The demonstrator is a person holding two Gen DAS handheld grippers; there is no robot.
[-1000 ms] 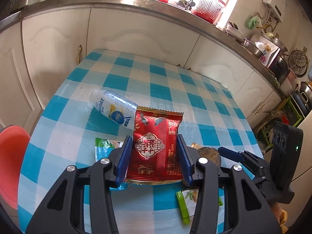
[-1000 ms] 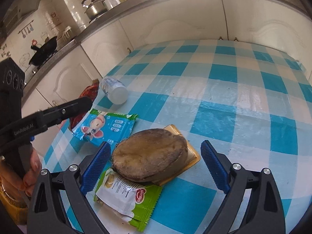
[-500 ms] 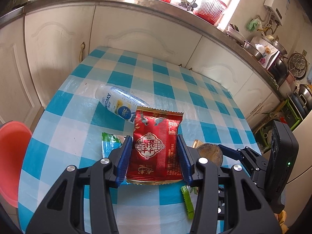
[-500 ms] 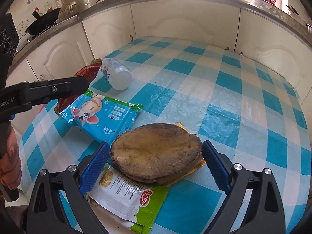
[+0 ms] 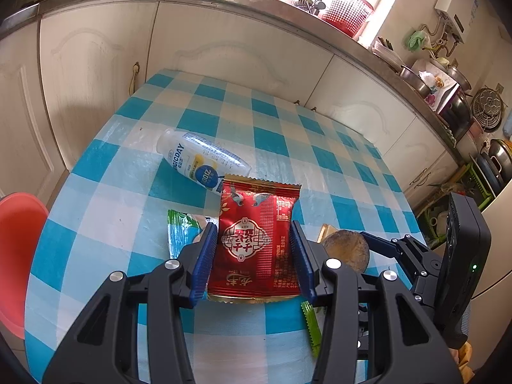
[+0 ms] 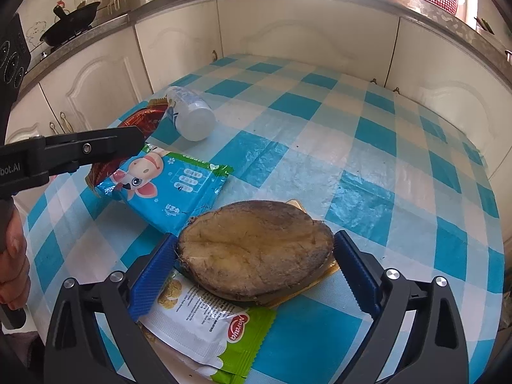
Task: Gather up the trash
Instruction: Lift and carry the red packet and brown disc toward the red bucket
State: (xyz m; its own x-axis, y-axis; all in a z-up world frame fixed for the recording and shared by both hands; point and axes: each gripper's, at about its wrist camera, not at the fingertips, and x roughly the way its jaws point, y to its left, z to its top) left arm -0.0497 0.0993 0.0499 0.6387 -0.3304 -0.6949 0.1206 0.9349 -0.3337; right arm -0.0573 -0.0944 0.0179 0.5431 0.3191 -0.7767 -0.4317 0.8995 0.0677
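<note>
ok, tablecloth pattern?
Blue and white checks; the tablecloth shows best in the right wrist view.

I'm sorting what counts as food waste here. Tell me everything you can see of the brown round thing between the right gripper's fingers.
The brown round thing looks like a flat, oval slab of food with a rough, mottled tan-brown top and a darker rim. It lies flat on a thin golden tray or card, partly over a white-and-green snack packet. The right gripper brackets it; both blue fingers sit at its edges.

Both grippers [image 5: 254,248] [image 6: 254,272] clamped shut
</note>
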